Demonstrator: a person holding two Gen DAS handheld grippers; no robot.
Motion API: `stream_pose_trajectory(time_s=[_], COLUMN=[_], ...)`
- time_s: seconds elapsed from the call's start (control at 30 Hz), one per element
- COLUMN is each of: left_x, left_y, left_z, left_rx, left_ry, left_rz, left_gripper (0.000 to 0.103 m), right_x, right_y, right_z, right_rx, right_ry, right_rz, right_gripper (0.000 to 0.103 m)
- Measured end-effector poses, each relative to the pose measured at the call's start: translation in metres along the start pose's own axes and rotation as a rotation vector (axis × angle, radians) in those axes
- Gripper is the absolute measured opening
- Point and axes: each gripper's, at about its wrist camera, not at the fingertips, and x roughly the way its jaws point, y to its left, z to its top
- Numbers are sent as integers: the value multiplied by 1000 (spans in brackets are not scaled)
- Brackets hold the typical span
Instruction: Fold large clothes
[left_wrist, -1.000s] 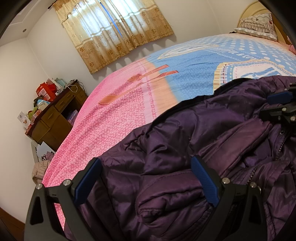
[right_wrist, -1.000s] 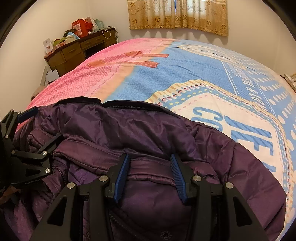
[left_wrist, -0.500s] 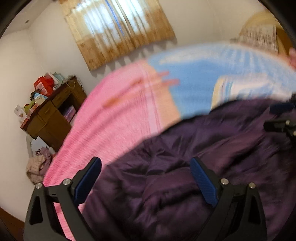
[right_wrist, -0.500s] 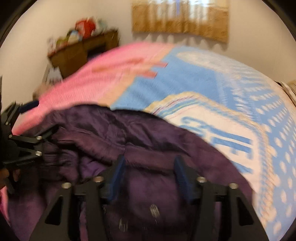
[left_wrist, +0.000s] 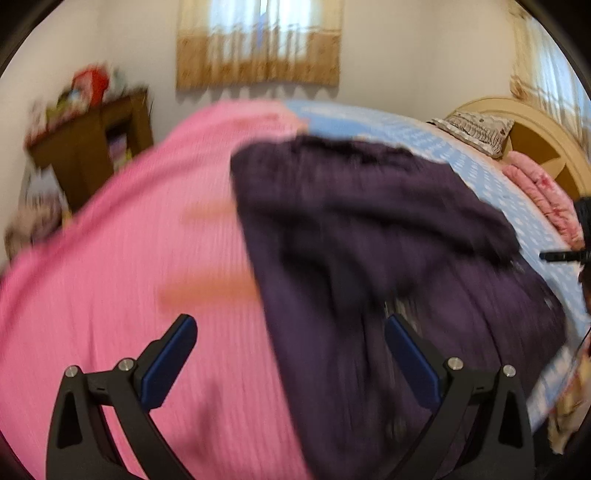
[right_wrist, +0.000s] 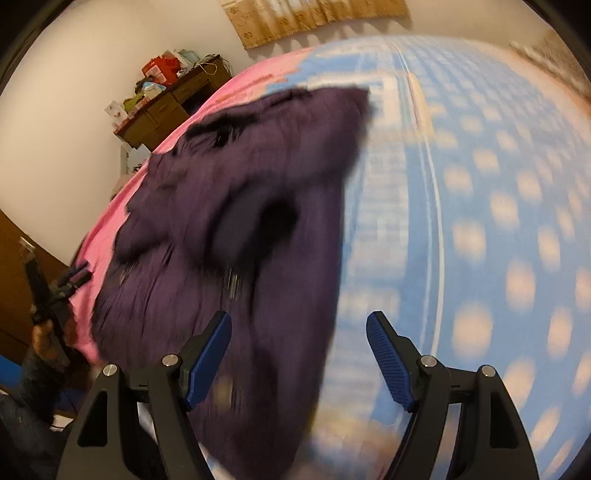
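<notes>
Both tongs gape wide, gripping nothing: left tongs (left_wrist: 290, 354) and right tongs (right_wrist: 299, 350) hover over the purple jacket (left_wrist: 369, 258), bunched on the bed (left_wrist: 129, 258).

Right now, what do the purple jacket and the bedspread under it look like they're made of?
Purple jacket: probably thin synthetic shell with padding, puffy folds; blur hides any sheen. Bedspread: likely printed woven cotton, matte pink and dotted blue.

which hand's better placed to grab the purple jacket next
Likely the right. Both tongs are open; the right tongs have the purple jacket running between their fingers, while the left tongs mostly frame pink bedspread.
</notes>
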Motion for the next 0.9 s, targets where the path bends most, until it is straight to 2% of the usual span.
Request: stream_pose_trajectory(time_s=[0.13,0.23,0.27,0.37,0.43,0.47,0.5,0.57,0.67,0.77,0.9], left_x=[-3,6,12,22,23,21,18,10,-12,-36,-79], left_y=[-9,-22,-26,-31,-32,-34,-34,-29,-38,-49,-51], left_z=[-35,-44,-43,-47,-52,-53,-53,-55,-49,-43,-39], left_rx=[-58,-74,-89,-138,-133,-126,-117,-124,-94,-56,-52], left_ry=[26,27,29,36,11,-1,-8,-13,-22,-28,-44], left_rz=[-89,-122,-146,-200,-184,-182,-181,-192,-189,-208,-285], left_gripper=[103,96,95,84,76,54,43,35,31,28,27], right_x=[3,5,8,15,15,14,12,1,-19,-42,-79], right_y=[-4,8,11,20,26,26,24,19,24,32,36], right_z=[-45,-59,-62,-68,-74,-77,-79,-83,-91,-99,-111], right_rx=[66,47,43,64,42,46,64,105,100,126,161], right_ry=[-30,-121,-130,-139,-142,-142,-145,-167,-210,-245,-294], right_rz=[34,24,46,72,62,51,82,150,183,238,315], right_gripper=[76,76,76,76,58,49,44,32,26,25,24])
